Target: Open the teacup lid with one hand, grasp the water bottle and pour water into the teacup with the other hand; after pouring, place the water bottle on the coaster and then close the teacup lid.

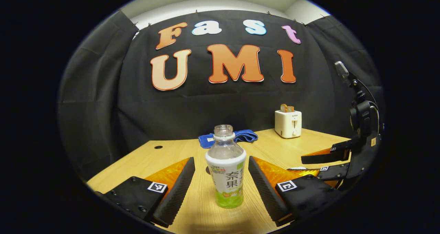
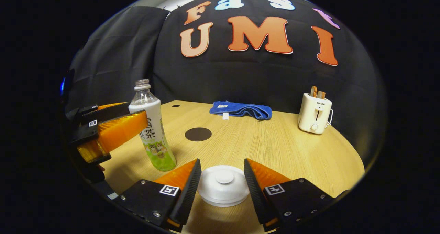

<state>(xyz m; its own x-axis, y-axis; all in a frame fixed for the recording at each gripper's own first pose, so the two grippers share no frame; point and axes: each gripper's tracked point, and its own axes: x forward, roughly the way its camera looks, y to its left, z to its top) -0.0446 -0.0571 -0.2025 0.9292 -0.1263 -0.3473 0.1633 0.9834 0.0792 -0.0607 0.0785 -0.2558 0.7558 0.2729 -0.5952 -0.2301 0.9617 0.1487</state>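
Note:
An uncapped clear water bottle with a green and white label stands upright on the wooden table. My left gripper is open, one finger on each side of the bottle with a gap on both sides. In the right gripper view the same bottle stands at the left with the left gripper around it. The white round teacup lid lies between my right gripper's fingers, which meet its rim on both sides. The cup under it is hidden. A dark round coaster lies beyond the lid.
A folded blue cloth lies at the back of the table by the wall. A white toaster with toast in it stands at the back right. The right gripper shows at the right of the left gripper view.

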